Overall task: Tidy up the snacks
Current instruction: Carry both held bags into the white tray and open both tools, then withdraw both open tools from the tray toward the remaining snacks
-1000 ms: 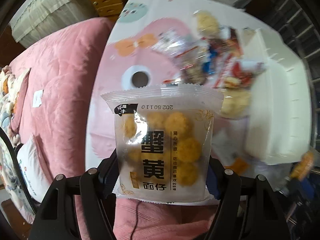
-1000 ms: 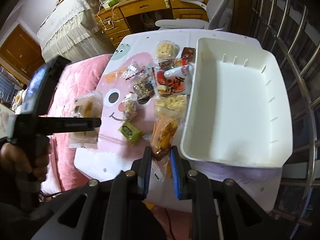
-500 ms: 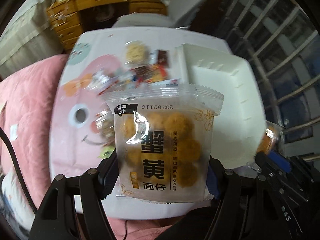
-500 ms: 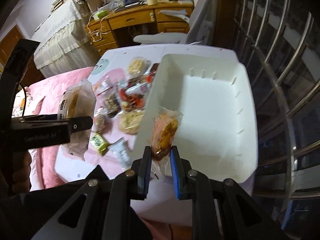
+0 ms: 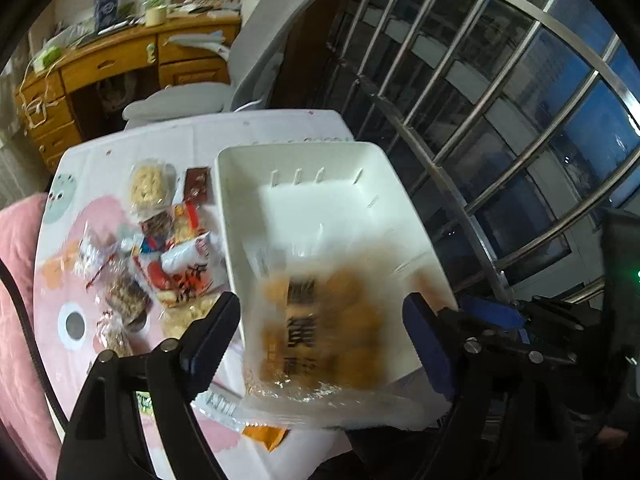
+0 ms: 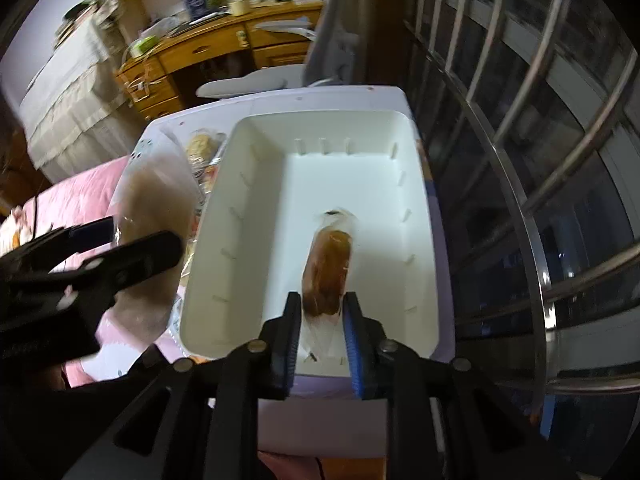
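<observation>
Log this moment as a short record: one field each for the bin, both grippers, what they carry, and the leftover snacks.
bin: white tub, empty floor, on the table
left gripper: open, jaws wide
puff pack: blurred, loose between the left jaws, over the tub's near edge
right gripper: shut on bread pack, over the tub
leftover snacks: piled on the table left of the tub

The table [image 5: 256,136] has a white cover with a pink cartoon print. A white bin [image 5: 304,152] sits on its right half, and a pile of snack packets [image 5: 176,248] lies just beside it on the left.
</observation>
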The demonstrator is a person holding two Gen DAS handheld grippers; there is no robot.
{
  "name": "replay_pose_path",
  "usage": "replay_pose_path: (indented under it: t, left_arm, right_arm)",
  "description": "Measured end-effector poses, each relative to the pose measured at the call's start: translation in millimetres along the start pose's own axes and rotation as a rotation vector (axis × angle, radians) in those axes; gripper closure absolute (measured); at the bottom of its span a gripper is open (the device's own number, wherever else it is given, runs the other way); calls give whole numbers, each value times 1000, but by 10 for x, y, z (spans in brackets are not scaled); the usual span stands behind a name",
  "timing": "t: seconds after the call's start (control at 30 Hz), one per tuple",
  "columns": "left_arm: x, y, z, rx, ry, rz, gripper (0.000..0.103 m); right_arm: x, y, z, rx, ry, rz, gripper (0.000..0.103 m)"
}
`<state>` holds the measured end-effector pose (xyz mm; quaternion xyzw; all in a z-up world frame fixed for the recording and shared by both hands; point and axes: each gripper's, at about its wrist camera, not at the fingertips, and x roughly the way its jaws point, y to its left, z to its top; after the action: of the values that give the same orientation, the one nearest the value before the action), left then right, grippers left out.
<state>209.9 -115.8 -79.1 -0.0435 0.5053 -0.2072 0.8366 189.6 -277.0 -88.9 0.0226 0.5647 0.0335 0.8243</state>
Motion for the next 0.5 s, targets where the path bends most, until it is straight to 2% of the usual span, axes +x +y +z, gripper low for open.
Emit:
replay_pose_path:
  t: [0.07, 0.27, 0.5]
  left_arm:
    - [-21, -33, 24, 15, -9, 13, 12]
    - [-68, 43, -11, 2, -10, 23, 12]
    - [-128, 253, -174, -48, -3, 38, 12]
  right_arm:
    - [45, -71, -4, 27, 27, -9, 56]
    - [165, -187, -49, 95, 91, 17, 55]
    - [226, -28, -141, 80, 112, 59, 55]
